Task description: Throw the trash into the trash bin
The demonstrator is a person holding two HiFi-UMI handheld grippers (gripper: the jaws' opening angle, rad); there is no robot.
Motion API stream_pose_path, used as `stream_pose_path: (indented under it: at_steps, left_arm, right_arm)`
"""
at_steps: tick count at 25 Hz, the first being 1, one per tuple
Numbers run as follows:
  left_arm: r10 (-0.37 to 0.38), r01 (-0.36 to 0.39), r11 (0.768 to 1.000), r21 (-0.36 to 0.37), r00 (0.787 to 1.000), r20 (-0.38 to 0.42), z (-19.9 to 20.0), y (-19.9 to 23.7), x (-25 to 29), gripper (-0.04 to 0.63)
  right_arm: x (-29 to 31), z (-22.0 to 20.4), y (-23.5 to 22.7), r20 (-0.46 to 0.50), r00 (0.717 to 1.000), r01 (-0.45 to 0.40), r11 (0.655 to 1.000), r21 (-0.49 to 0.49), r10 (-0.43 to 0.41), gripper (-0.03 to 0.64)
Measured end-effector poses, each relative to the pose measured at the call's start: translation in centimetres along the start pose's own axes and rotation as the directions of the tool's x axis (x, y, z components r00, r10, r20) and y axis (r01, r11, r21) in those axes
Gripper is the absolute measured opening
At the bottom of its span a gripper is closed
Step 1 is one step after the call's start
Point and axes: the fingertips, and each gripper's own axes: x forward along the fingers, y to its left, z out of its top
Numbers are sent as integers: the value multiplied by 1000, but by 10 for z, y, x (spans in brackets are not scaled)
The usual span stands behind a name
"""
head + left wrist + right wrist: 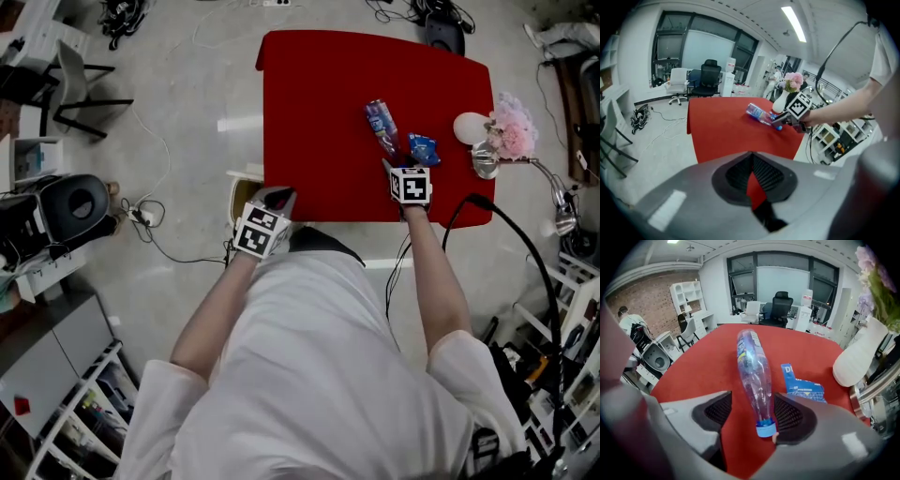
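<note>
A clear plastic bottle (pixel 382 125) with a blue cap lies on the red table (pixel 319 112), cap end toward me. Beside it is a crumpled blue wrapper (pixel 423 148). My right gripper (pixel 398 161) is at the bottle's cap end. In the right gripper view the bottle (pixel 752 371) lies between the jaws of the right gripper (pixel 752 411), which stand open; the left pad is clear of it. The wrapper (pixel 801 385) is just right of the jaws. My left gripper (pixel 277 199) hovers over the table's near-left corner, shut and holding nothing (pixel 751 171).
A white vase (pixel 469 127) with pink flowers (pixel 511 127) and a shiny metal piece (pixel 485 161) stand at the table's right edge. A pale open container (pixel 239 202) sits on the floor under the left gripper. Cables, chairs and shelves ring the table.
</note>
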Motion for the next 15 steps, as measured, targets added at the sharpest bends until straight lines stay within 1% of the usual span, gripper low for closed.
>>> stream_pose_path:
  at_steps: [3, 6, 8, 10, 15]
  left_arm:
    - [12, -12, 1000, -18, 1000, -3, 1, 6, 2, 5]
    - [18, -19, 999, -31, 1000, -11, 0, 11, 4, 5]
    - [19, -20, 999, -40, 1000, -17, -3, 14, 5, 5]
    - [20, -21, 999, -48, 1000, -22, -7, 17, 5, 5]
    - [19, -21, 998, -54, 1000, -25, -13, 24, 3, 5]
  right_arm:
    - [13, -4, -9, -37, 999, 9, 1000, 3, -8, 285]
    - [26, -11, -11, -77, 997, -1, 1000, 15, 2, 281]
    - [31, -16, -10, -102, 995, 1, 1000, 16, 0, 189]
    - [31, -16, -6, -104, 995, 0, 1000, 13, 2, 180]
    - [26, -11, 9, -60, 998, -31, 999, 26, 33, 175]
